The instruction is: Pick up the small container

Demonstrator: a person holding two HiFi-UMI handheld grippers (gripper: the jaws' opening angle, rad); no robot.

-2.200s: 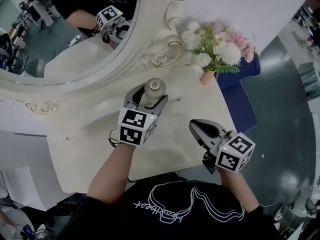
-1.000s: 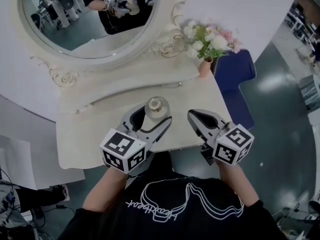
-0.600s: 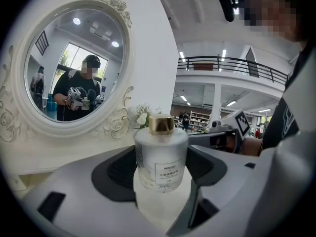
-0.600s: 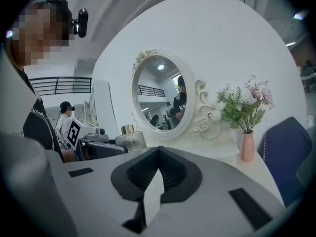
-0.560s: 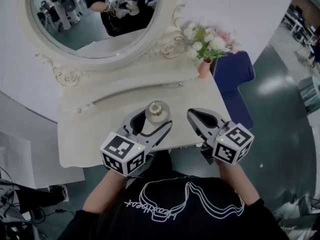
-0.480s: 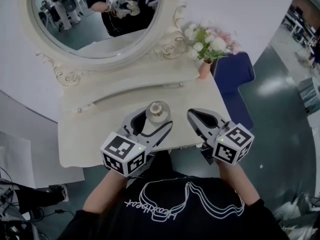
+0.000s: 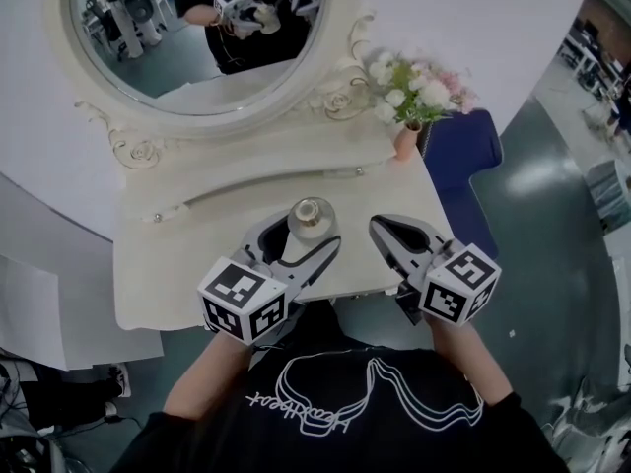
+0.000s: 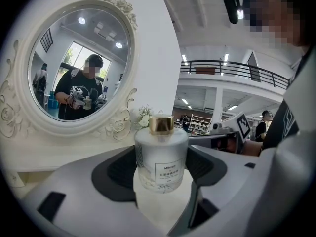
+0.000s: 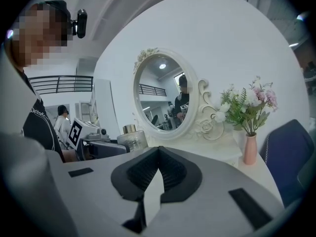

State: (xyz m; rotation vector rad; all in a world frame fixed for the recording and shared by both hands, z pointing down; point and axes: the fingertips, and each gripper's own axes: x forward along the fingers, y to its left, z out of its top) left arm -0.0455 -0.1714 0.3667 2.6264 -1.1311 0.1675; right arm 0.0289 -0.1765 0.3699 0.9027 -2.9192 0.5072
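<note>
The small container (image 8: 161, 162) is frosted, translucent glass with a printed label and a shiny gold metal cap (image 8: 161, 124). The left gripper (image 7: 301, 236) and, at its three o'clock, the right gripper (image 7: 383, 235) are smooth matt grey plastic with black, finely ribbed, rubbery-looking pads (image 9: 142, 174). The table (image 7: 168, 264) and the carved mirror frame (image 7: 340, 92) at twelve o'clock look cream-painted with a soft sheen; the mirror glass (image 7: 177, 57) is glossy, the vase (image 7: 405, 138) at one o'clock looks like matt pink ceramic, and the floor (image 7: 552, 215) is grey with a polished shine.
</note>
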